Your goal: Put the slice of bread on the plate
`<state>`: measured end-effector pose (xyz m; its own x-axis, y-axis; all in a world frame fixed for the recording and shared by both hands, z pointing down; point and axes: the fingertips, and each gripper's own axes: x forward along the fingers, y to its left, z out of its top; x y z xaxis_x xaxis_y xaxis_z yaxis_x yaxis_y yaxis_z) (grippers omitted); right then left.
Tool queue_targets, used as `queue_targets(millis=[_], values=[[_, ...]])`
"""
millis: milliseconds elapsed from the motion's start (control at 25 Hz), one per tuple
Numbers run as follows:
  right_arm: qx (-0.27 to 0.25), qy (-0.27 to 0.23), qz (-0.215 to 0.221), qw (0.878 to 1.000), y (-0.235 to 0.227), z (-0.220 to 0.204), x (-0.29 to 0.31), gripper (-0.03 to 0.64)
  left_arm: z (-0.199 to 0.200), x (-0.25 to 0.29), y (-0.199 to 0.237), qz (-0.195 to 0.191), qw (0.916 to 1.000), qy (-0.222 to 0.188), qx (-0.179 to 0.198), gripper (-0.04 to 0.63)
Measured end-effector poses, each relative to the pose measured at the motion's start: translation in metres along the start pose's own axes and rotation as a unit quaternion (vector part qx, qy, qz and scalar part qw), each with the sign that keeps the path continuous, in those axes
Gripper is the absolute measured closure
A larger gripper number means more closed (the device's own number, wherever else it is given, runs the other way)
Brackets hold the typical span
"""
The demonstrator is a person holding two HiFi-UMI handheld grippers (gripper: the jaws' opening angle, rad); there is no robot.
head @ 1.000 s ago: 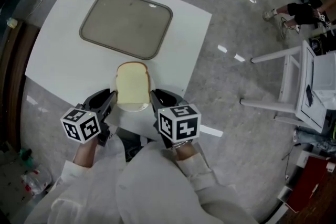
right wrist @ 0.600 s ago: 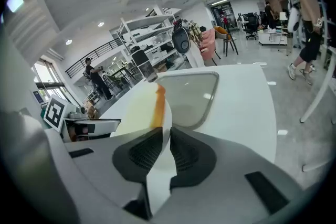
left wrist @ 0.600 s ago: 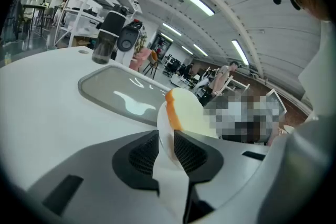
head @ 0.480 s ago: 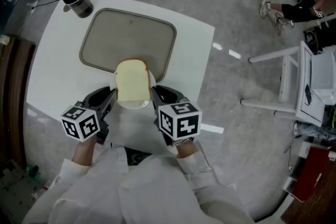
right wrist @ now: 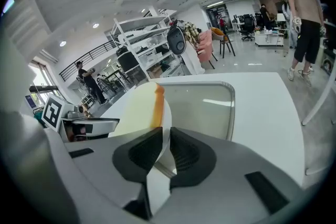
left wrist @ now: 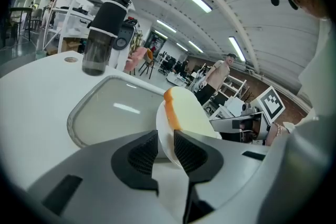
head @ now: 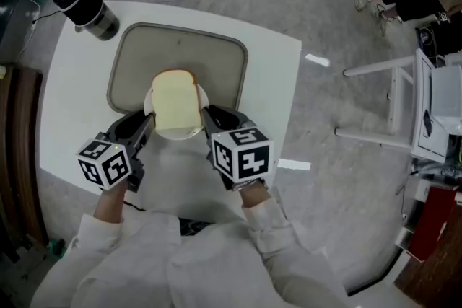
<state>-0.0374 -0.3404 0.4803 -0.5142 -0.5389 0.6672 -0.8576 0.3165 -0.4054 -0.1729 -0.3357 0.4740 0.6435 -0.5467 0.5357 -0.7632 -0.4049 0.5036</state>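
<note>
A slice of pale bread (head: 175, 99) with a brown crust lies on a small white plate (head: 180, 133). Both grippers carry the plate above the near edge of the grey tray (head: 216, 61). My left gripper (head: 146, 122) is shut on the plate's left rim, and my right gripper (head: 207, 115) is shut on its right rim. In the left gripper view the plate's rim (left wrist: 164, 134) passes between the jaws of the left gripper (left wrist: 165, 152), with the bread (left wrist: 191, 115) beyond. In the right gripper view the right gripper (right wrist: 164, 149) pinches the rim (right wrist: 166, 128) beside the bread (right wrist: 139, 107).
The tray sits on a white table (head: 65, 126) with a black-topped bottle (head: 85, 7) at its far left corner. White furniture (head: 404, 119) stands on the floor to the right. In the gripper views, people stand in the background.
Both grippers have carried the plate and bread forward, from over the bare table near its front edge to over the tray's near edge.
</note>
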Motion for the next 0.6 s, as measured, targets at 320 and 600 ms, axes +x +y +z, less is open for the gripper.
queue_targets(millis=[320,600], values=[[0.03,-0.002,-0.013,0.999,-0.015,0.024,0.039,0.563,0.033,0.03,0.031,-0.009,0.9997,0.003,0.024,0.512],[0.057,-0.006,-0.026,0.998,-0.024,0.033,0.065,0.562,0.052,0.05,0.053,-0.009,0.9993,-0.001,0.037,0.512]])
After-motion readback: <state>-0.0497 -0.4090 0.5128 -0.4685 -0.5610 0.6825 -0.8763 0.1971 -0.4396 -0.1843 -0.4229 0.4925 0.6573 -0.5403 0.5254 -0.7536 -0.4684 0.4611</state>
